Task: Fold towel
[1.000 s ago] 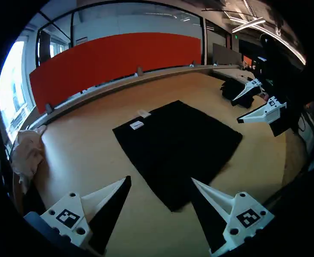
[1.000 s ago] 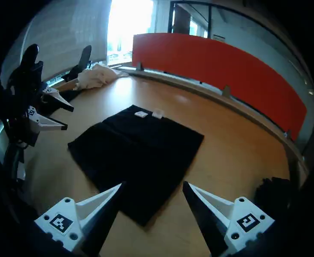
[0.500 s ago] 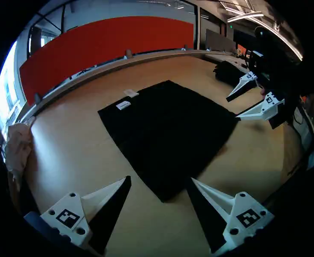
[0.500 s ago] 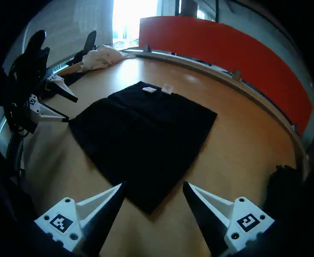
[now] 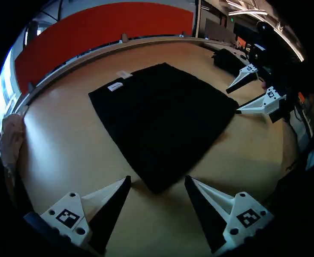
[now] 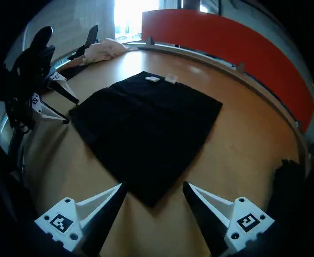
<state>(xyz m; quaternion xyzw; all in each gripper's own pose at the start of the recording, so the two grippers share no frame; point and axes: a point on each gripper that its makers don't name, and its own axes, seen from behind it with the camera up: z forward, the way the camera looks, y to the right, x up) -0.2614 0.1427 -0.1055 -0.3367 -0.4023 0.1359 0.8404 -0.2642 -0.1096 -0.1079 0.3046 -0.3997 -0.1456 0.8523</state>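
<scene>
Spreading across both views, a wide wooden table carries everything else. Along its far edge runs a long red partition, upright, with bright windows beyond one end of it.

Next in size is the black towel, which lies flat near the middle of the table as a rough rectangle, one corner pointing toward each camera. In the right gripper view a faint ridge or fold line crosses it, so it appears to lie in more than one layer, though I cannot tell how many.

Left gripper has its two white fingers spread well apart, and the nearest towel corner lies in the gap between the tips; neither finger presses on the cloth. Right gripper stands the same way at another corner, fingers wide, with the black corner reaching in between them and nothing clamped. Whether either set of tips touches the table, I cannot tell. Each gripper also appears farther off in the other's view, at the side of the towel, tips aimed at the towel's edge and very near it, with a dark shape behind that is hard to make out.

A pale crumpled cloth sits in a heap at the window end of the table, well apart from the towel. A dark bundle rests near the opposite end.

Smallest are two white tags at the towel's far edge, one on the cloth and one just beyond it.
</scene>
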